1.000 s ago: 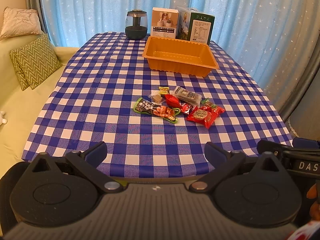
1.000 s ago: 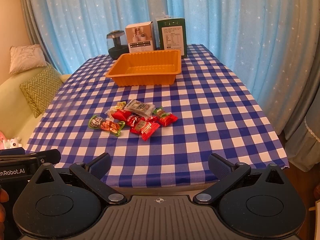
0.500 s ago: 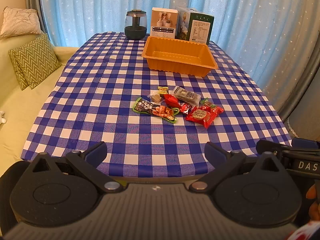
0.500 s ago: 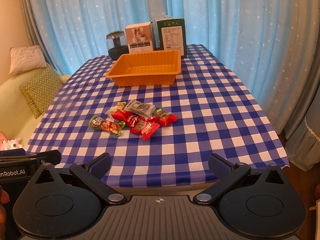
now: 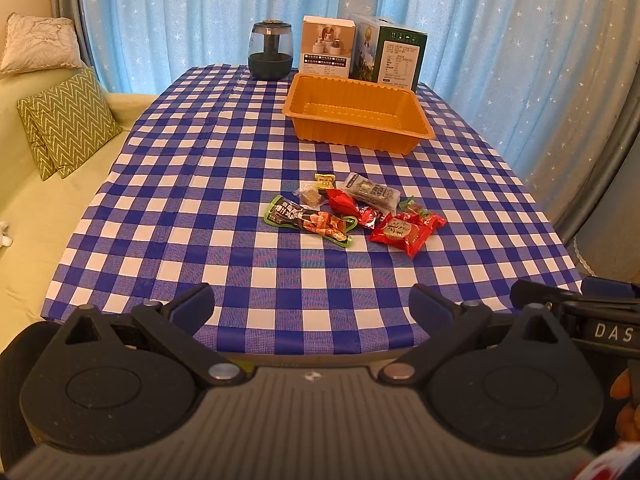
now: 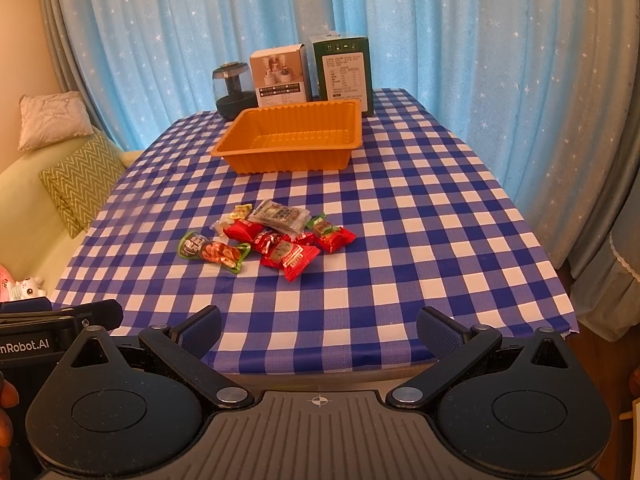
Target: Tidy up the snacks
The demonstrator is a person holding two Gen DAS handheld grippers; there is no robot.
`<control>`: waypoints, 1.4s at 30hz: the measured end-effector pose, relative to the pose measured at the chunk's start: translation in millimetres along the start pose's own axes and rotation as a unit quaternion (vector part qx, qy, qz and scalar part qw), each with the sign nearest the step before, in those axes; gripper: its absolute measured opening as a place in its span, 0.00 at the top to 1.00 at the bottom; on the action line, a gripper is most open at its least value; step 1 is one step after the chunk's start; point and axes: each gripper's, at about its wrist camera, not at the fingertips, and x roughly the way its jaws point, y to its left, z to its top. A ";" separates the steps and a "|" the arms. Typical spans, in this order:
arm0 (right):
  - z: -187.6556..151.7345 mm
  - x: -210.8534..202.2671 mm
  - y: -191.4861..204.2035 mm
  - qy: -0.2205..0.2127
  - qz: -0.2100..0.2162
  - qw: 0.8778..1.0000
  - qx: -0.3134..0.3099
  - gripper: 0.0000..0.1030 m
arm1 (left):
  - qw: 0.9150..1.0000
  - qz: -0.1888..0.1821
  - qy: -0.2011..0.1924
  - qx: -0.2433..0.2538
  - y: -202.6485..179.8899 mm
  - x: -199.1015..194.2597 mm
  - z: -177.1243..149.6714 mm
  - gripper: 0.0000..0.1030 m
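Both our tools sit at the near counter edge: left tool (image 5: 312,302) spread wide and empty, right tool (image 6: 319,326) the same. Nothing picked yet.

Mid-counter on the checked cloth (image 5: 180,208), the snack pile (image 6: 268,240) lies loose, wrappers touching or overlapping: long green-ended packet (image 5: 310,222) nearest left, red square packet (image 5: 404,232) nearest right, grey bar packet (image 5: 372,192) and small candies (image 5: 316,192) just behind.

We judge these light, soft and crinkly, with slippery film. Pinch a crimped end seal or across the narrow width; go gently, contents may crush.

Beyond them the orange tray (image 6: 236,152) is empty, the likely target. Behind it are a dark jar (image 5: 270,52) and two boxes (image 5: 384,56).
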 end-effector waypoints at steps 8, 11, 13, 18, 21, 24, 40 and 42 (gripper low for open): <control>1.2 -0.7 -0.9 0.000 0.001 1.000 0.001 0.00 | 1.000 0.000 0.000 0.000 -0.5 -0.1 0.1 0.00; 0.8 -0.3 -0.4 -0.001 0.001 1.000 0.001 0.00 | 1.000 0.000 0.000 0.000 -1.0 0.0 0.0 0.00; 1.1 -0.2 -0.2 0.000 0.001 1.000 0.001 0.00 | 1.000 0.000 0.000 0.000 -1.2 0.0 -0.1 0.00; 1.8 0.1 0.0 0.000 0.001 1.000 0.001 0.00 | 1.000 0.000 0.000 0.000 -1.3 0.1 -0.1 0.00; 0.0 -1.6 -2.1 -0.001 0.002 1.000 0.002 0.00 | 1.000 -0.001 0.000 0.000 -1.1 0.1 -0.2 0.00; -1.4 -3.0 -1.3 -0.001 0.001 1.000 0.002 0.00 | 1.000 -0.001 0.000 -0.001 -3.2 -0.3 -0.2 0.00; 3.6 17.3 -4.6 -0.013 0.004 1.000 0.002 0.00 | 0.999 -0.026 0.014 -0.018 6.8 26.4 4.9 0.00; 5.6 22.8 -2.8 -0.014 0.008 1.000 -0.005 0.00 | 1.000 -0.022 0.013 -0.014 8.6 32.8 7.9 0.00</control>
